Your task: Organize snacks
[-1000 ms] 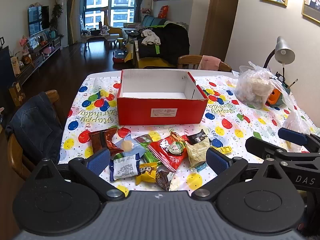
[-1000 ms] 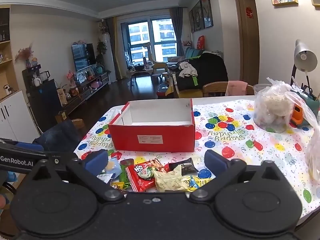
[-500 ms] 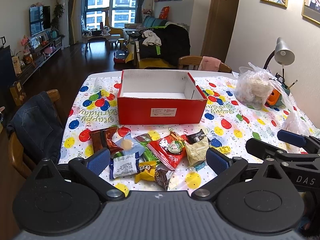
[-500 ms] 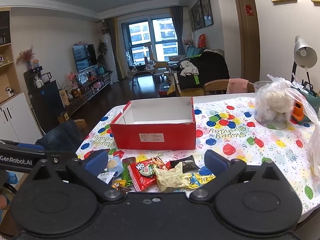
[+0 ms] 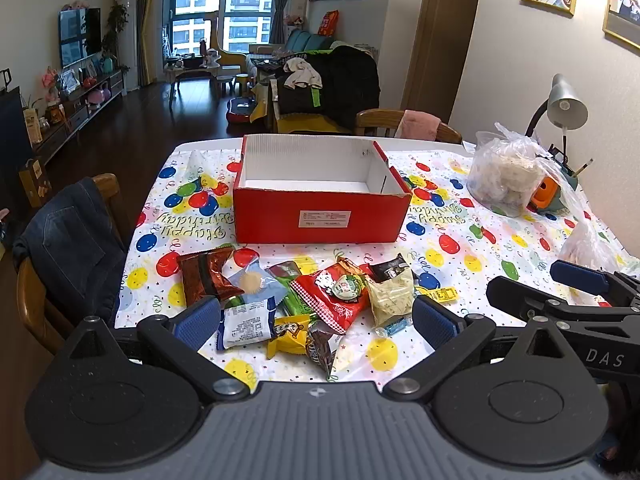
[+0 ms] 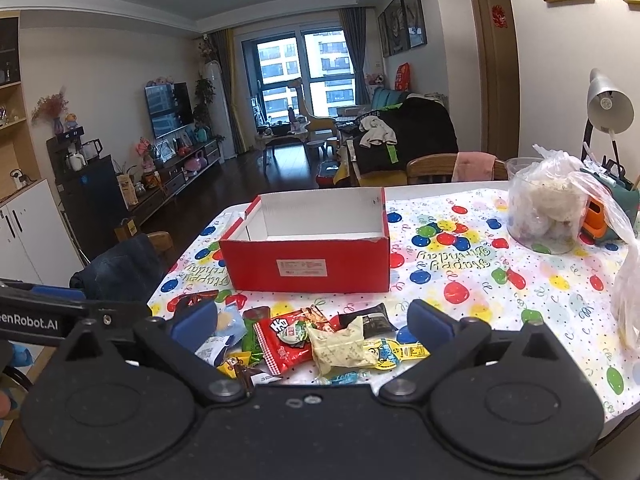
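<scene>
Red box [image 5: 322, 220] on balloon-print tablecloth [image 5: 448, 236], interior bare and white. Snack packets [image 5: 316, 300] heaped before it, about ten, none boxed. Left gripper [image 5: 316, 322] and right gripper [image 6: 314, 320] both spread wide, nothing pinched.

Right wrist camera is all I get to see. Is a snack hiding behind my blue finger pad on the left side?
Observer: Yes. The left wrist view shows a shiny reddish-brown foil packet at the snack pile's left end.
Operator: What's near it?
Observer: Nearer the table edge lies a white packet with a black printed label, label facing up.
Operator: What does my gripper look like from there?
Observer: The right gripper hangs to the right of the pile, open and holding nothing.
</scene>
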{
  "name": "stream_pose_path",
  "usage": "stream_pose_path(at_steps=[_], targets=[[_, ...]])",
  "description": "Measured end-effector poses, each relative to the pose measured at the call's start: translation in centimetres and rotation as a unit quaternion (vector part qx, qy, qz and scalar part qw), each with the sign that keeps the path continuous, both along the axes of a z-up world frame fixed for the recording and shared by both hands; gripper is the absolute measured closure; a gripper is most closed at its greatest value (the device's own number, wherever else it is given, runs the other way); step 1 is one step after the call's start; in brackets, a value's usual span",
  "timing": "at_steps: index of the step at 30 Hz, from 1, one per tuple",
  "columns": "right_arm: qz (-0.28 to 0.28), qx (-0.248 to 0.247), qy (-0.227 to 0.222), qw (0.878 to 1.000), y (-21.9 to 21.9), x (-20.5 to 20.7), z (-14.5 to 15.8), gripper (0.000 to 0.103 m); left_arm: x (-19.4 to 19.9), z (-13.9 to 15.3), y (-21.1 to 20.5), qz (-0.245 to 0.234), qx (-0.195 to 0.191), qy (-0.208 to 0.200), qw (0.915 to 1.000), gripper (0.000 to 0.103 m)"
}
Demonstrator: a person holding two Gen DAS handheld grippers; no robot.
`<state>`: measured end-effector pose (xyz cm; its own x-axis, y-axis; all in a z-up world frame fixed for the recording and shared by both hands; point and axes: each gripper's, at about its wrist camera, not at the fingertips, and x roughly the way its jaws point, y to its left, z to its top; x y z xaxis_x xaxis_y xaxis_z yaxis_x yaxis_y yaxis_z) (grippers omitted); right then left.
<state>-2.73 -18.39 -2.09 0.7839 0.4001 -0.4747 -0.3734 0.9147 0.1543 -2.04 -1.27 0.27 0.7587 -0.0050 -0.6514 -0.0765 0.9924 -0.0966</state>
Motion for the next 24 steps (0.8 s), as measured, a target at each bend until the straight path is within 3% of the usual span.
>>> stream_pose_path(at_steps=[24], targets=[[0.013,-0.007,-0.001,1.000,0.51,-0.61,0.32,0.002,-0.07,0.02,0.32,0.001,-0.009,0.005,0.9999,0.000]])
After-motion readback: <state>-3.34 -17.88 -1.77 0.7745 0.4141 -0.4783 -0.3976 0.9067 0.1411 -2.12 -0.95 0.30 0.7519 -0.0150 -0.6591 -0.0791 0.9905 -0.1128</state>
